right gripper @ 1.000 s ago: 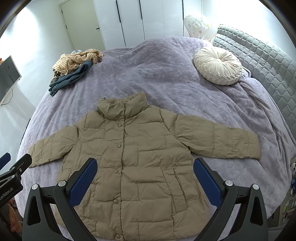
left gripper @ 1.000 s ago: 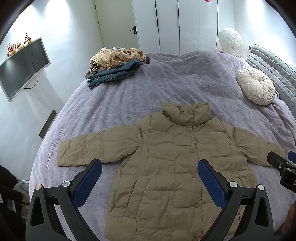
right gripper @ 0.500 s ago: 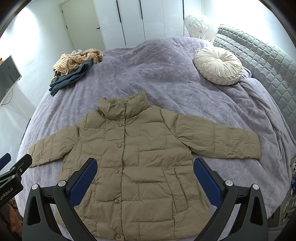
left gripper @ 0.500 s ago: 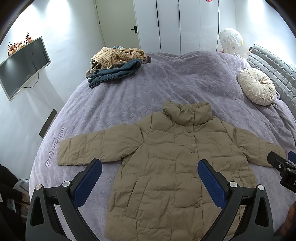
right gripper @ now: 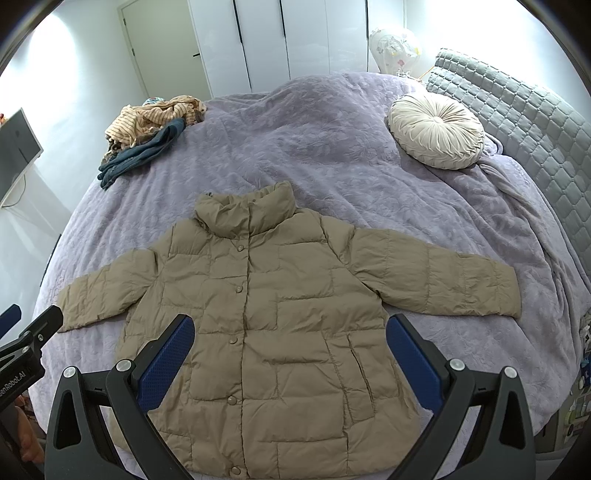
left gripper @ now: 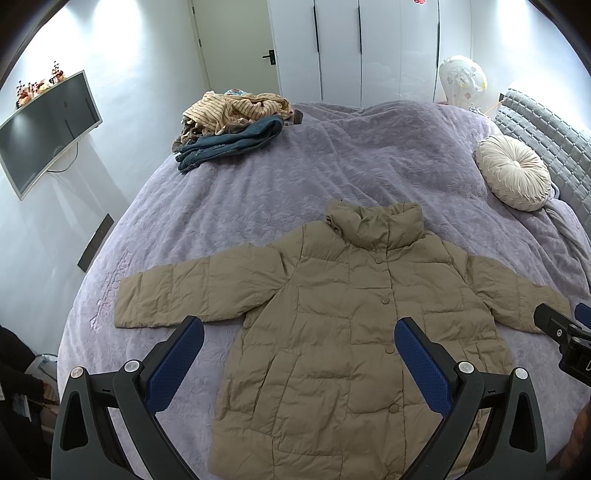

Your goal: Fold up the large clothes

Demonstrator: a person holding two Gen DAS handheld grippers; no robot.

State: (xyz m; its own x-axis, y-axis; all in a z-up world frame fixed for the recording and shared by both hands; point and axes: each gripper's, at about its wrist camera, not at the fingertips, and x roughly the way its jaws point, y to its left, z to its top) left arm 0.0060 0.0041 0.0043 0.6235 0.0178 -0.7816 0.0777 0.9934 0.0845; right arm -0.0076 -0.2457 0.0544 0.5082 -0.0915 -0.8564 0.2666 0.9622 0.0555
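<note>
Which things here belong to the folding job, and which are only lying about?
For the job:
jacket, spread flat and buttoned
left gripper, open
right gripper, open
bed, as the work surface

Lying about:
clothes pile
round cushion
TV

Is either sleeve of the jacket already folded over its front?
No, the jacket lies flat on the bed with both sleeves spread outward.

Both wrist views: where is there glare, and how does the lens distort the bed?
Left wrist view: glare whitens the upper wall; the bed bulges round. Right wrist view: the top-right wall is blown out; the headboard curves; the jacket stays sharp.
</note>
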